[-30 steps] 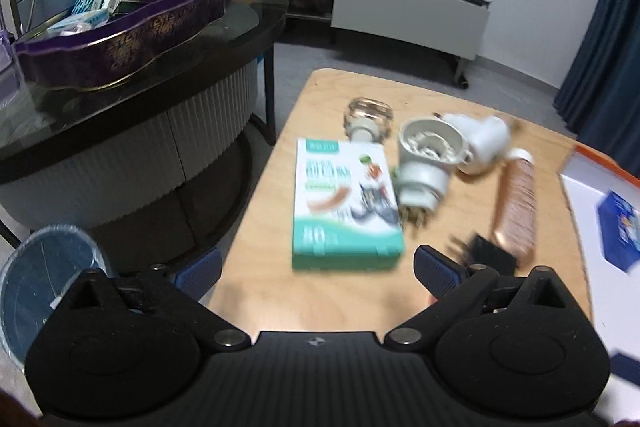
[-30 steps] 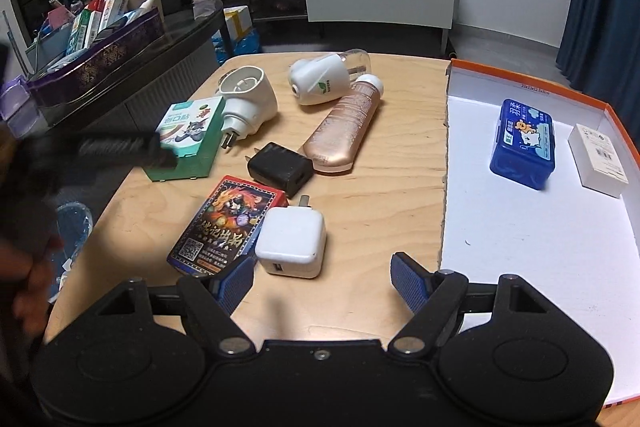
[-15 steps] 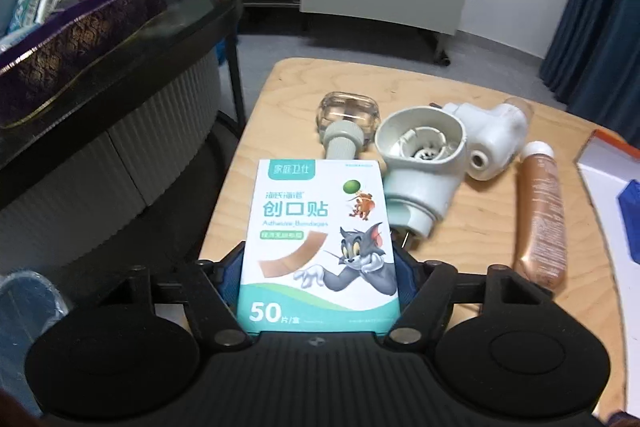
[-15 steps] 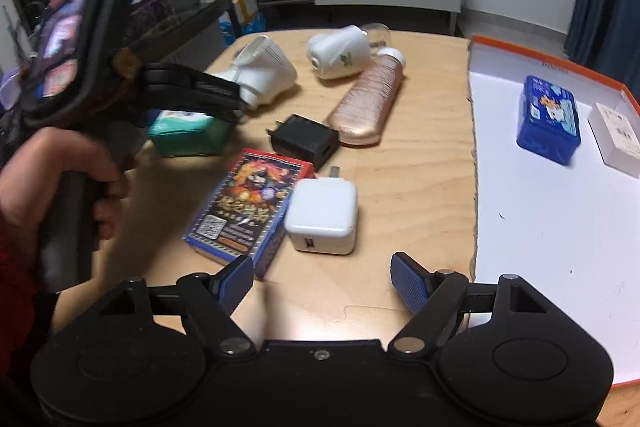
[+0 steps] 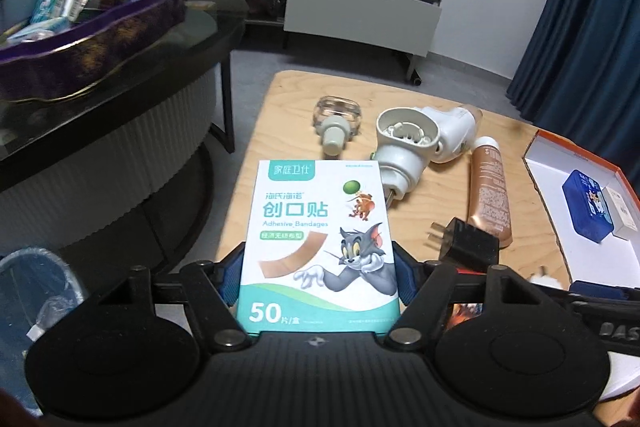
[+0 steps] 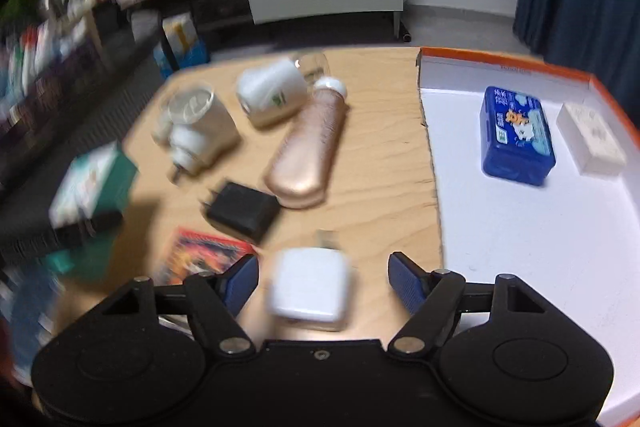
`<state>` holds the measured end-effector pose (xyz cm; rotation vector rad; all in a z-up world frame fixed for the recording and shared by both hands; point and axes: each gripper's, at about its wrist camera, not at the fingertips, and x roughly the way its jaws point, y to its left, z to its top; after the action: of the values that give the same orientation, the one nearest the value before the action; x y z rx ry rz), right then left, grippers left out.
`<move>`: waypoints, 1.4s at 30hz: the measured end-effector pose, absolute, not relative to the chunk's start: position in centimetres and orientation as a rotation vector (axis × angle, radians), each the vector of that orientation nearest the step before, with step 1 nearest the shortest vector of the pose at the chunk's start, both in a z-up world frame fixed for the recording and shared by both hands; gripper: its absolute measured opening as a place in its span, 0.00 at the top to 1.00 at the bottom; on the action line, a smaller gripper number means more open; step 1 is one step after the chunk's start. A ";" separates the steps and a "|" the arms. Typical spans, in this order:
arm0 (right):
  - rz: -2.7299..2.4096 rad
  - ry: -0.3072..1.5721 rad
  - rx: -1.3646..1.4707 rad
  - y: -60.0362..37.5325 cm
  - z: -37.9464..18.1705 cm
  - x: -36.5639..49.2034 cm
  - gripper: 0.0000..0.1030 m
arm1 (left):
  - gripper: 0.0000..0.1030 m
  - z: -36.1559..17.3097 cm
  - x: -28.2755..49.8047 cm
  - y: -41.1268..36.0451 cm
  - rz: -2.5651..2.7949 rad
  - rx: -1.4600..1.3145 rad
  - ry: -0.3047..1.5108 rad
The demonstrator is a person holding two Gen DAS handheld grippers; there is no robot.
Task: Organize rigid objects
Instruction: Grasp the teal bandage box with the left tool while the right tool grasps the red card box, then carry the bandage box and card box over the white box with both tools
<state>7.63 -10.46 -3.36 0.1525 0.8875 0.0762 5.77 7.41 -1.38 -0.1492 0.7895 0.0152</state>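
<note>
My left gripper (image 5: 318, 279) is shut on the adhesive bandage box (image 5: 320, 239), its blue pads pressing both long sides, and the box hangs clear of the wooden table (image 5: 256, 163). In the right wrist view the same box (image 6: 92, 183) appears blurred at the left. My right gripper (image 6: 322, 279) hovers low over the white charger (image 6: 310, 291). Its jaws are closing with the charger between them, and the pads stand apart from it. To the right lies the orange-rimmed white tray (image 6: 520, 247), with a blue tin (image 6: 516, 135) and a white box (image 6: 592, 139) in it.
On the table lie a white plug-in vaporizer (image 5: 404, 143), a glass refill (image 5: 336, 123), a copper bottle (image 5: 490, 187), a black charger (image 5: 468, 243) and a red card box (image 6: 204, 255). A dark round table with a purple tray (image 5: 92, 39) stands left.
My left gripper closed on the bandage box and lifted it off the table. My right gripper came forward and rolled, so the white charger now sits between its fingers.
</note>
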 end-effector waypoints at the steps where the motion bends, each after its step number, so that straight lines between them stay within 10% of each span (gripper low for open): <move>1: 0.093 0.894 0.147 -9.6 -3.2 7.1 0.13 | 0.31 -1.4 5.5 7.5 0.018 -0.147 0.786; 11: 0.114 0.957 -0.011 -2.0 -6.0 7.8 0.10 | 0.30 -1.0 5.1 8.6 0.051 -0.118 0.741; 15: 0.115 0.909 -0.049 -1.9 -5.9 8.5 0.31 | 0.30 -1.1 4.9 9.0 0.051 -0.121 0.734; 21: 0.150 0.799 -0.079 -3.0 -3.7 5.6 0.32 | 0.31 -1.2 4.6 8.2 0.031 -0.111 0.720; 42: -0.129 0.617 0.004 -21.2 2.5 0.0 0.32 | 0.30 2.0 1.7 -6.8 -0.238 -0.058 0.678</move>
<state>-0.03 -21.16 2.51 0.0044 0.6174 -0.1286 1.71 -6.79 1.98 -0.0579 0.6785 -0.2384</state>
